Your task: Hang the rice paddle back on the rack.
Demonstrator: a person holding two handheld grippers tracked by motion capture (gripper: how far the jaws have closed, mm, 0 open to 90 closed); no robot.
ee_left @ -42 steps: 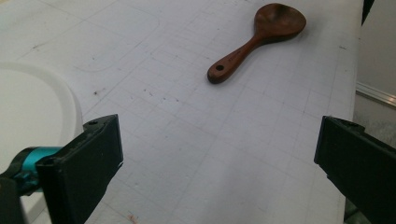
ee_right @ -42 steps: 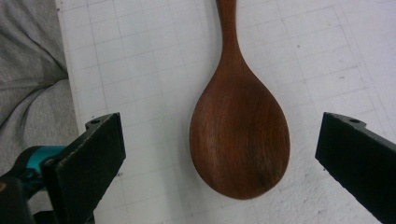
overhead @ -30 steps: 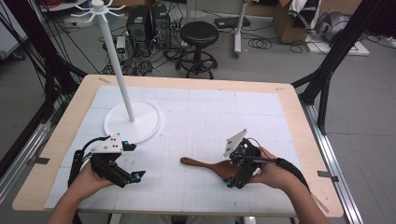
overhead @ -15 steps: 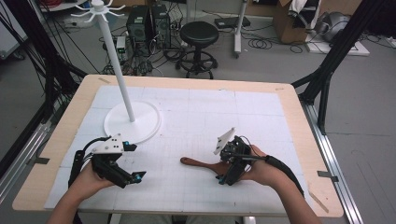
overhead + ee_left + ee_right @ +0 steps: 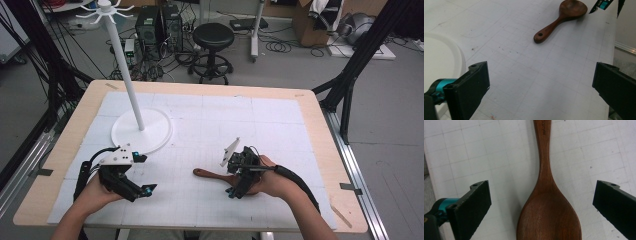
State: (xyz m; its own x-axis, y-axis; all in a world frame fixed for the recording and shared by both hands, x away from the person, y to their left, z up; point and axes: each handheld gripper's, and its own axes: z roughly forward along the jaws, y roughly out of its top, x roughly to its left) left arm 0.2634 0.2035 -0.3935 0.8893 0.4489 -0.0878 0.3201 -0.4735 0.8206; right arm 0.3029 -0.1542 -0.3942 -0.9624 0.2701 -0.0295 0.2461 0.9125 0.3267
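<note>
Right gripper [image 5: 541, 205] hangs over the wooden spoon [image 5: 547, 202] with jaws wide, its bowl between them; left gripper [image 5: 539, 87], also wide, rests apart on the table [image 5: 210, 120]

A pale wooden bench [image 5: 320, 130] carries a white gridded mat [image 5: 240, 125] that covers most of its top, leaving a bare wood border all round. At about ten o'clock on the mat stands a white rack [image 5: 131, 95], a round flat base with a tall thin pole. Toward five o'clock lies a dark wooden spoon [image 5: 212, 175], flat on the mat, its handle pointing to nine o'clock.
</note>
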